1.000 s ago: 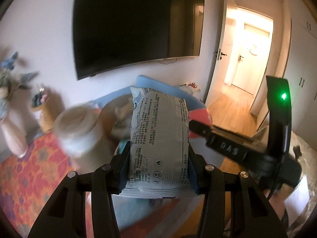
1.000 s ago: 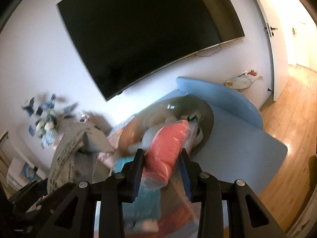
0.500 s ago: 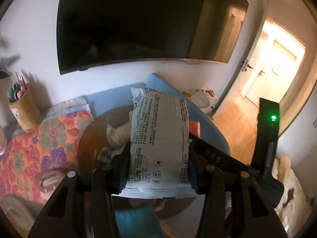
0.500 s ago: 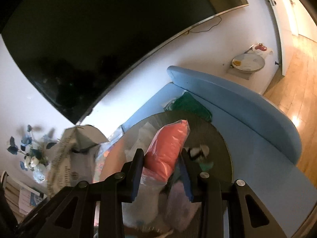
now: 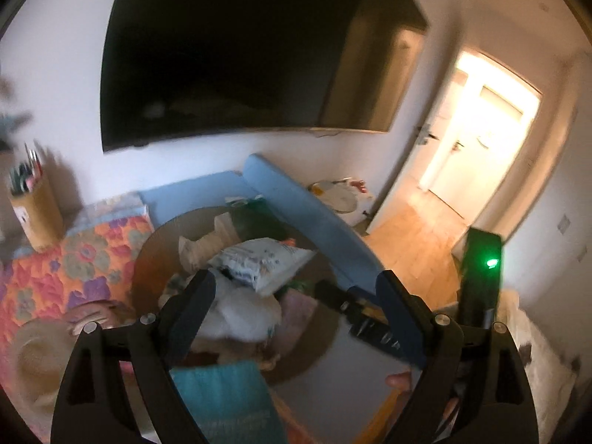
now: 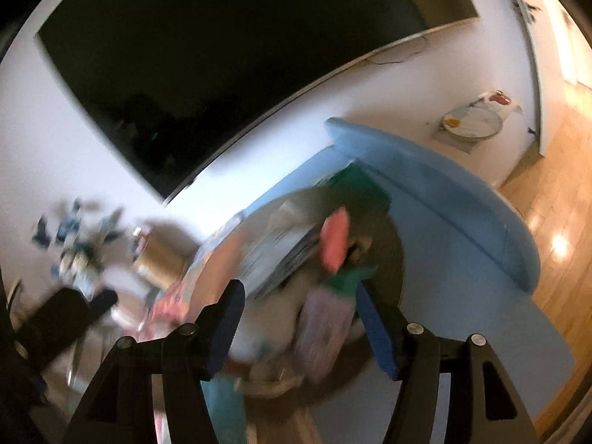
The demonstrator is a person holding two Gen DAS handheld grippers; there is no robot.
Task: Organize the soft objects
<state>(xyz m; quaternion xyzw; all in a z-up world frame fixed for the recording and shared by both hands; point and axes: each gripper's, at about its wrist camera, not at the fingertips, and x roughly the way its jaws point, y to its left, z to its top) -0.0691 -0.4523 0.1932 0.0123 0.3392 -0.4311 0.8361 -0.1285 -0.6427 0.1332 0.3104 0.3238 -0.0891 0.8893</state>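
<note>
Big dark TV [image 5: 236, 55] fills the wall at 12 o'clock in the left wrist view. Blue padded mat [image 5: 307, 214] runs from centre toward 3 o'clock, wood floor [image 5: 414, 244] and bright doorway [image 5: 477, 140] beyond it at 2 o'clock. Floral quilt [image 5: 48, 273] at 9 o'clock, pen holder [image 5: 35, 214] above it at 10 o'clock.

Round brown basket [image 5: 155, 255] sits dead centre on the mat, piled with soft things. White printed pack [image 5: 262, 262] lies on top of the pile, tilted, at about 12 o'clock from the left gripper [image 5: 294, 296]. White fluffy item [image 5: 248, 314] just below the pack, between the finger line. Teal pack [image 5: 225, 399] at 6 o'clock, near the lens.

Left gripper jaws have just been opening and stand wide, nothing pressed between the pads; the white pack is free of them.

Right wrist view is blurred. Right gripper [image 6: 299, 296] jaws have also just been opening, gapped, no contact on either pad. Pink pack [image 6: 333, 244] is beyond the fingertips at 12 o'clock, over the basket [image 6: 392, 251]; cannot tell whether it rests or is mid-air. Green cloth [image 6: 347, 279] just under it, touching the right-side finger line.
</note>
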